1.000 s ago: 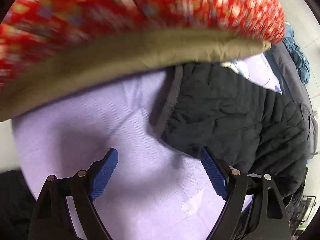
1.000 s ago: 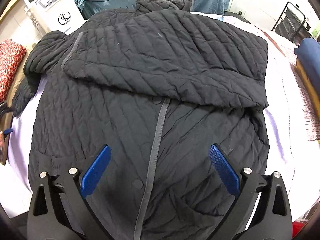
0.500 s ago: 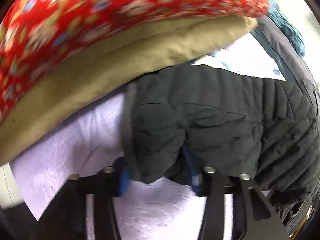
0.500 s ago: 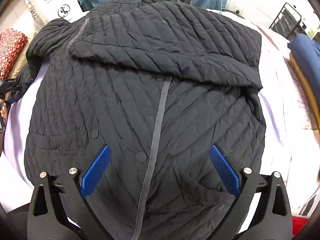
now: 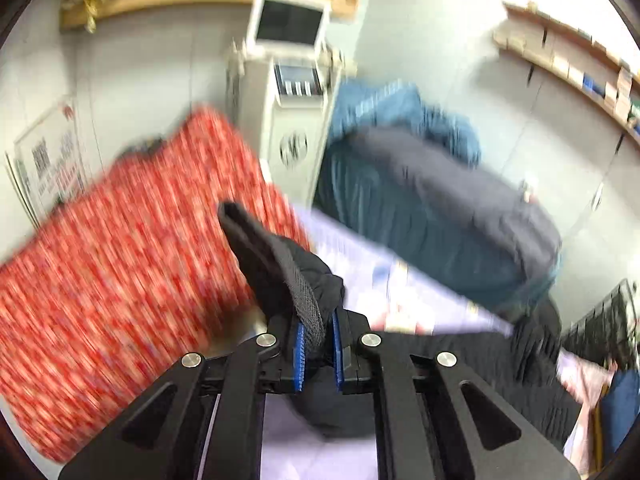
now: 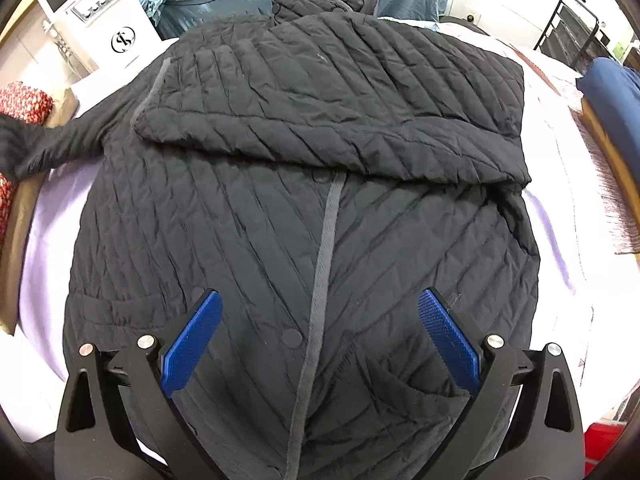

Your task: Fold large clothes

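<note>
Black quilted jacket (image 6: 304,208) lies spread on a lilac sheet (image 6: 48,272), front up, grey placket running down the middle. One sleeve (image 6: 328,108) is already folded across the chest. The other sleeve (image 6: 60,140) stretches off to the view's left edge, toward the red patterned cushion (image 6: 24,100).

Left gripper (image 5: 318,354) has just been closing and now clamps the cuff (image 5: 296,284) of that sleeve between its blue pads; the grey trim sticks up out of the jaws. View is motion-blurred, cushion and bedding streaked behind.

Right gripper (image 6: 320,344) hangs over the hem area with jaws wide apart, holding nothing, pointing steeply down at the jacket.

Step in hand, as I judge it: carry the gripped sleeve over the body to lay it on the chest beside the folded one. To do it well: keep the pinch firm, since only the cuff edge is held and slick quilting could slip. Swing the sleeve across without dragging the body sideways; the free gripper could press the hem to anchor it. Lay the sleeve flat and untwisted before releasing.
</note>
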